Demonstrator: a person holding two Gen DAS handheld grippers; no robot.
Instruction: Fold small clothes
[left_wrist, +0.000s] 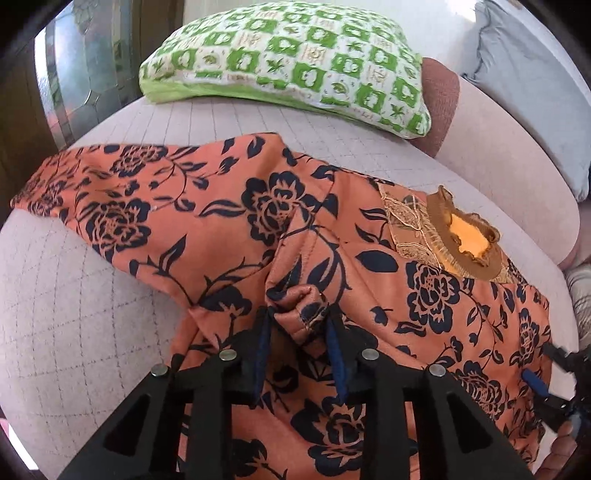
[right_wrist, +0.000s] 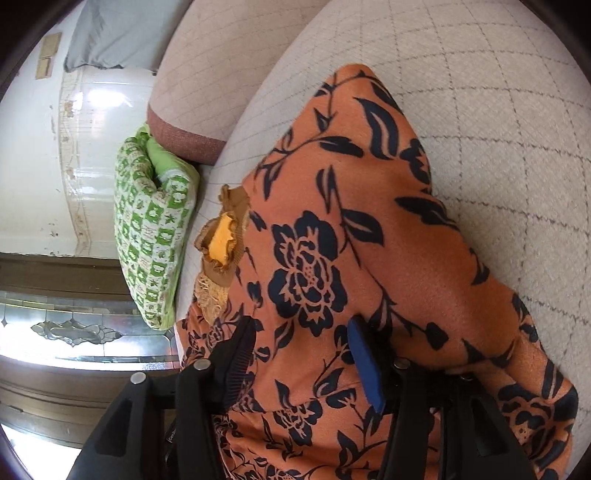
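Observation:
An orange top with a dark navy flower print (left_wrist: 229, 221) lies spread on a pale quilted sofa seat (left_wrist: 74, 295). Its brown ruffled collar with a yellow lining (left_wrist: 469, 240) points to the right. My left gripper (left_wrist: 297, 317) stands over a raised fold of the cloth at the sleeve seam; a hump of fabric sits between its blue-padded fingers, which are still apart. My right gripper (right_wrist: 303, 343) is open, its fingers wide on either side of the cloth near the collar (right_wrist: 221, 240). It shows at the right edge of the left wrist view (left_wrist: 554, 376).
A green and white patterned pillow (left_wrist: 288, 62) lies at the far end of the seat. The sofa back with a reddish-brown band (left_wrist: 439, 103) runs along the right, with a grey cushion (left_wrist: 524, 96) above it. A glass door (right_wrist: 74, 328) stands beyond the sofa.

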